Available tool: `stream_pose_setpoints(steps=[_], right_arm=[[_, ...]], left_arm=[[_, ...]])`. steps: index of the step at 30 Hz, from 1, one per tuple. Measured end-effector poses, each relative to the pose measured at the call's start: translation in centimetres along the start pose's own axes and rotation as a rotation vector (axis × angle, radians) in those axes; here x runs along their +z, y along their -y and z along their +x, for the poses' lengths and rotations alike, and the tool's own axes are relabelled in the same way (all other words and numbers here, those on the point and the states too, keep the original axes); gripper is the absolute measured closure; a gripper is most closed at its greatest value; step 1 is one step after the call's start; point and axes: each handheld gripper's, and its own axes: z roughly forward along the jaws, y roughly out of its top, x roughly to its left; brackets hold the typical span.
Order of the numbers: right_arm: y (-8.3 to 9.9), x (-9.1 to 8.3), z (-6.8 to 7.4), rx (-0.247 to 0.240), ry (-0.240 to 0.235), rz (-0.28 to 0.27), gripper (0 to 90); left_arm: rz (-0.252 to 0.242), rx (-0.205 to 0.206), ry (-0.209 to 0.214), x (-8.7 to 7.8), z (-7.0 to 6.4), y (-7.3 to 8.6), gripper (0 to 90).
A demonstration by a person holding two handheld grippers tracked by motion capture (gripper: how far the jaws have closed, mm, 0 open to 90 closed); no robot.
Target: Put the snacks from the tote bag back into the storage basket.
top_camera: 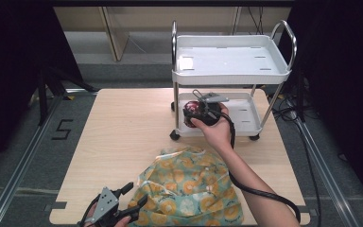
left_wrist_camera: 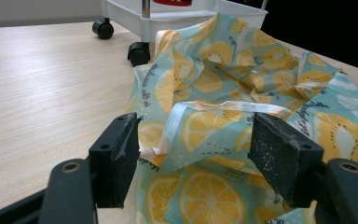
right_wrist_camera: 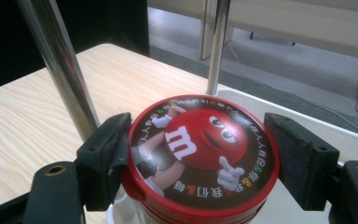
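Right gripper jaws bracket the red-lidded jar at the cart's lower tray, left corner; full clamping cannot be confirmed. Left gripper is open over the lemon-print cloth at the table's near edge.

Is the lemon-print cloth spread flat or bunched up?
Bunched up. The lemon-print cloth lies in a crumpled heap on the table, folds and hems standing up in front of the open left gripper.
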Motion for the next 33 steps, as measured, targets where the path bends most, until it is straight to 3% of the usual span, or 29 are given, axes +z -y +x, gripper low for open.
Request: stream_pose_setpoints(steps=[5,17,19,20,33], right_arm=[[0.0,0.2,0.0,-0.009,0.016,0.02,27.0],[0.1,0.7,-0.4,-0.013,0.015,0.028,27.0],[0.2,0.8,-0.3,0.016,0.012,0.019,27.0],[0.2,0.9,-0.5,-0.007,0.013,0.014,27.0],[0.5,1.8,-0.4,0.004,0.013,0.048,27.0]], left_arm=[[-0.019,-0.009,0.009,0.2,0.0,0.0,32.6],[-0.014,-0.01,0.008,0.1,0.0,0.0,32.6],[-0.012,-0.009,0.007,0.1,0.0,0.0,32.6],[-0.007,-0.01,0.002,0.1,0.0,0.0,32.6],[0.004,0.003,0.005,0.0,0.1,0.0,32.6]])
